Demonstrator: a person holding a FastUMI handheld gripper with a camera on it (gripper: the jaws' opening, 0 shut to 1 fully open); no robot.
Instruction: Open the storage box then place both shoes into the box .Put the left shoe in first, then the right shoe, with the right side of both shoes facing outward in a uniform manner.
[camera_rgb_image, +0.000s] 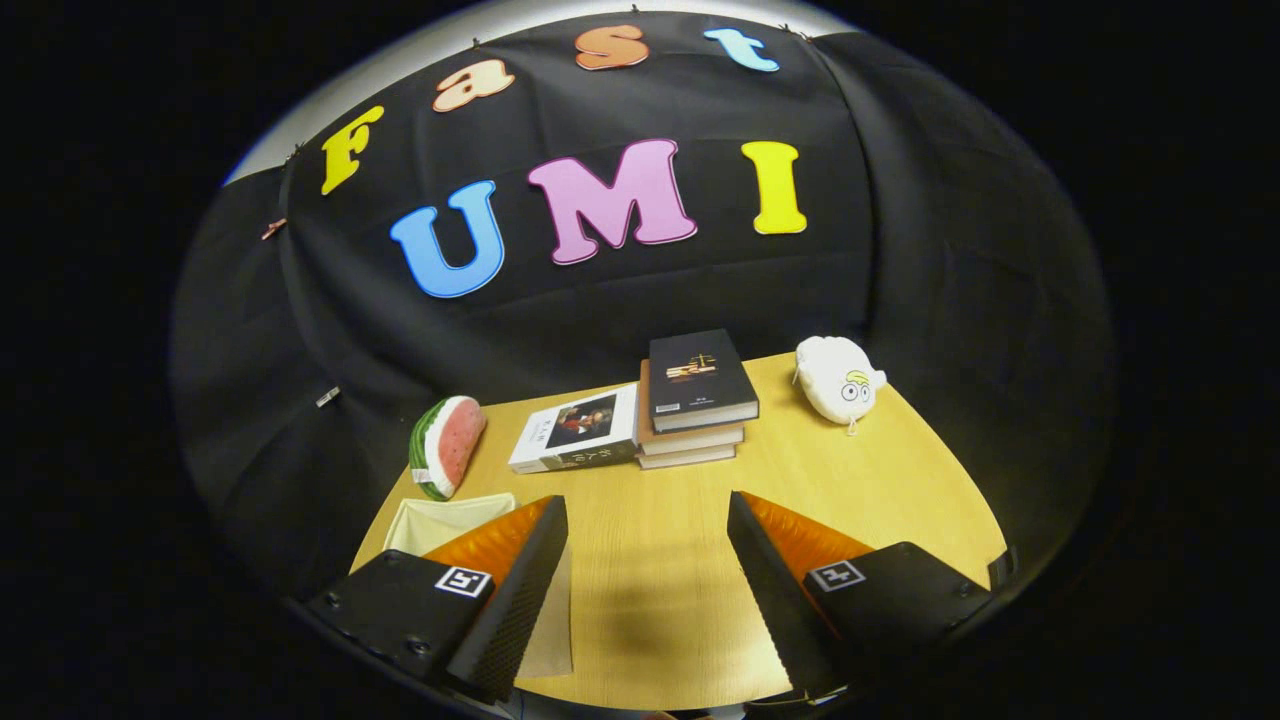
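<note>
While fingers (648, 520) gape, bare woodgrain table (650, 560).

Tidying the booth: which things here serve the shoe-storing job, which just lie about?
Job: open black-and-orange gripper; pale fabric container by its finger, possibly the box.
Lying about: watermelon-slice plush; white-covered book; stacked books, black on top; white round plush.

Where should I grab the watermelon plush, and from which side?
Pinch the watermelon plush across its thin body, one finger on the red face and one behind the green rind, coming in from the near side. It stands on edge on the table, so its narrow width likely fits the open claw, which holds nothing.
</note>
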